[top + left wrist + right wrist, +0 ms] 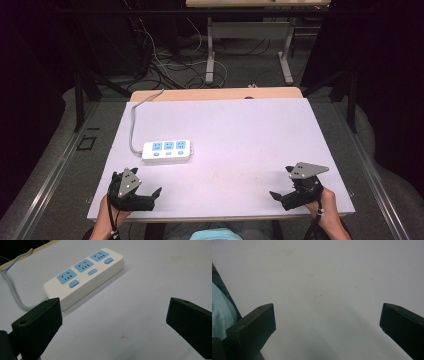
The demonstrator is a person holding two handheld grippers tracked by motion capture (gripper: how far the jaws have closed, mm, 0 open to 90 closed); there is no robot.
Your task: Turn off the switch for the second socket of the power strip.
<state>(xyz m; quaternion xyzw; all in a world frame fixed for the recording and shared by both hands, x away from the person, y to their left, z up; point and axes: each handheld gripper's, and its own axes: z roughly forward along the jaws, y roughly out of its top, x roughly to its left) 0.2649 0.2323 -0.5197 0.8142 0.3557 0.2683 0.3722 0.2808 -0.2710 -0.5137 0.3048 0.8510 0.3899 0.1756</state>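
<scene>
One power strip (pixel 167 150) with three sockets and three switches lies on the table (pixel 250 130). Left gripper (pixel 150 197) and right gripper (pixel 280 196) hold jaws apart, empty; faint table marks, possibly stains.

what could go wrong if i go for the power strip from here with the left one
The power strip lies flat on the white table, so the open left hand-held gripper may push it away rather than close around it. Its grey cable runs off the table's far edge; lifting or dragging the strip could pull it taut and tug the strip. A jaw pressing on top might also hit one of the blue switches.
</scene>
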